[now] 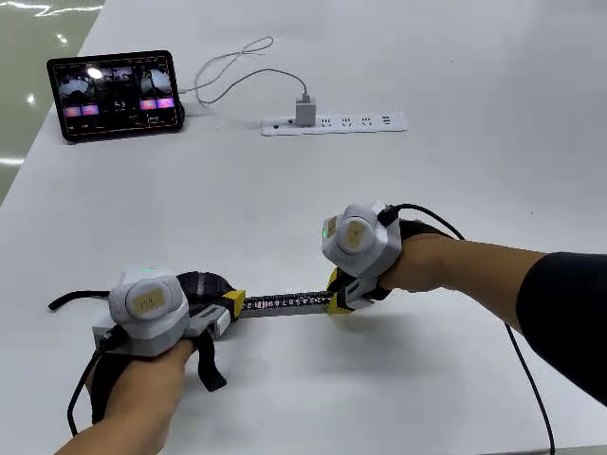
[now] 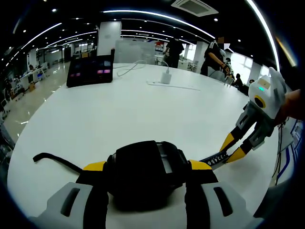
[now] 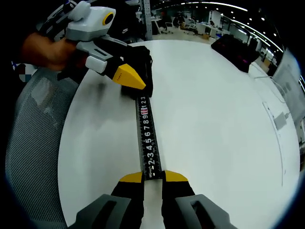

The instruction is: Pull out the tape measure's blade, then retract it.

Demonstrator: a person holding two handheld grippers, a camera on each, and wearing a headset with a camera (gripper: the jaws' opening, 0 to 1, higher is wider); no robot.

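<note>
Tape measure [image 2: 145, 183] is sitting on the table [image 1: 427, 171], my left tongs [image 2: 147, 165] are clamping snug around its solid body, and my right tongs [image 3: 152, 177] are pinching the tip of the thin, springy, probably slippery blade [image 3: 146, 129] stretching between them.

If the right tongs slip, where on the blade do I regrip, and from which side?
Take the blade at its free tip, coming in end-on along its length, opposite the case that the left tongs hold. It lies flat, numbers up, so the right tongs close across its two long edges, as they appear to now; that line keeps the pull straight.
</note>
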